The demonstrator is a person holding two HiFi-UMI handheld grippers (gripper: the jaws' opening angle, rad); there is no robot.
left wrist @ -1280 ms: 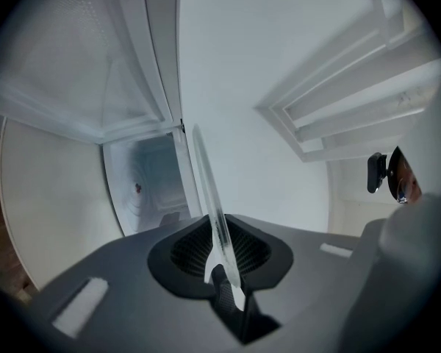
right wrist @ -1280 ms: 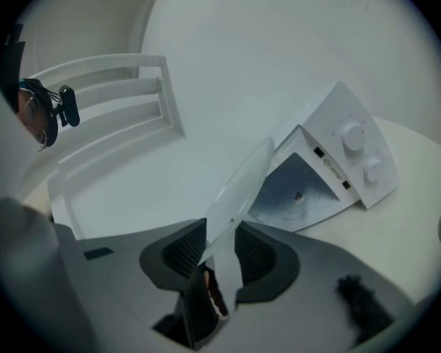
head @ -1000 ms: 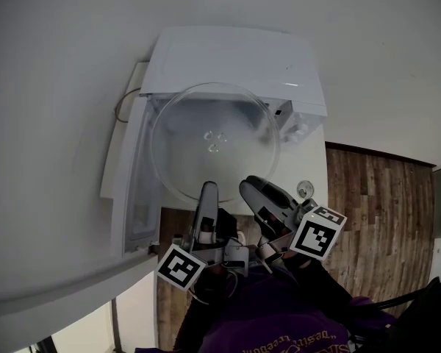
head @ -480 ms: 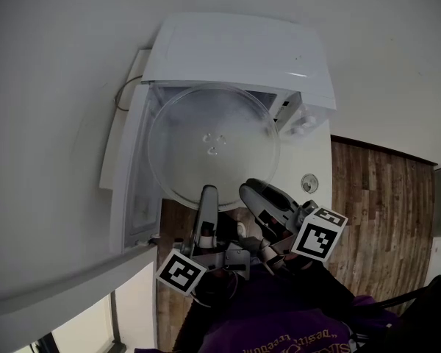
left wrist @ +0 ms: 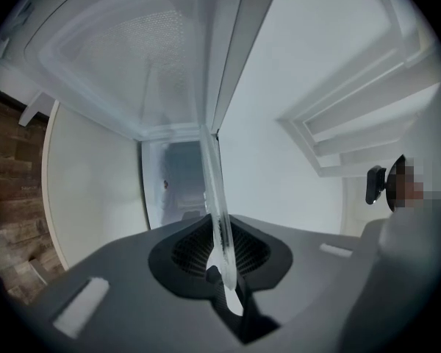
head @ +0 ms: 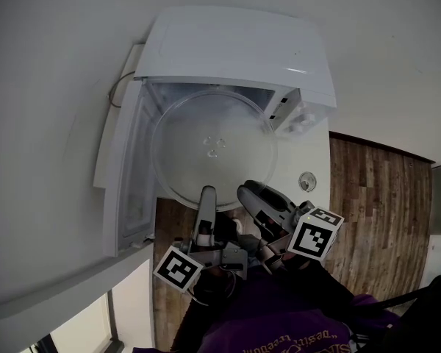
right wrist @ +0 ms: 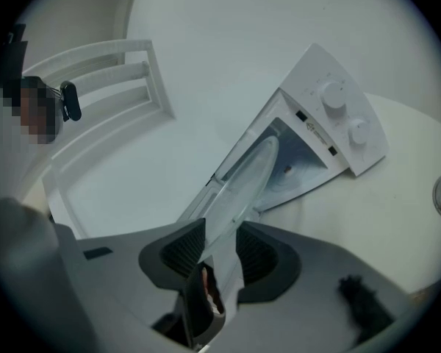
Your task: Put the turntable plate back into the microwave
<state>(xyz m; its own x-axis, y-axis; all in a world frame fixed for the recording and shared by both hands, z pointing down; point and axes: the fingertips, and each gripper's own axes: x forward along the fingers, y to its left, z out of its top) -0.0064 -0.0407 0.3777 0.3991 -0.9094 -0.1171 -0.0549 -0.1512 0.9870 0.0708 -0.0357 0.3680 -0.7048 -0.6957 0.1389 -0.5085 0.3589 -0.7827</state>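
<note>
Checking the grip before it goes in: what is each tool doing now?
Left tool: closed on the plate rim.
Right tool: closed on the plate rim too.

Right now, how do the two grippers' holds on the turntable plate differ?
Left gripper pinches the turntable plate edge-on, jaws nearly together; right gripper holds it slanted between wider jaws that have just been opening. Left takes the near rim's middle, right further right. Both grip the near rim.
</note>
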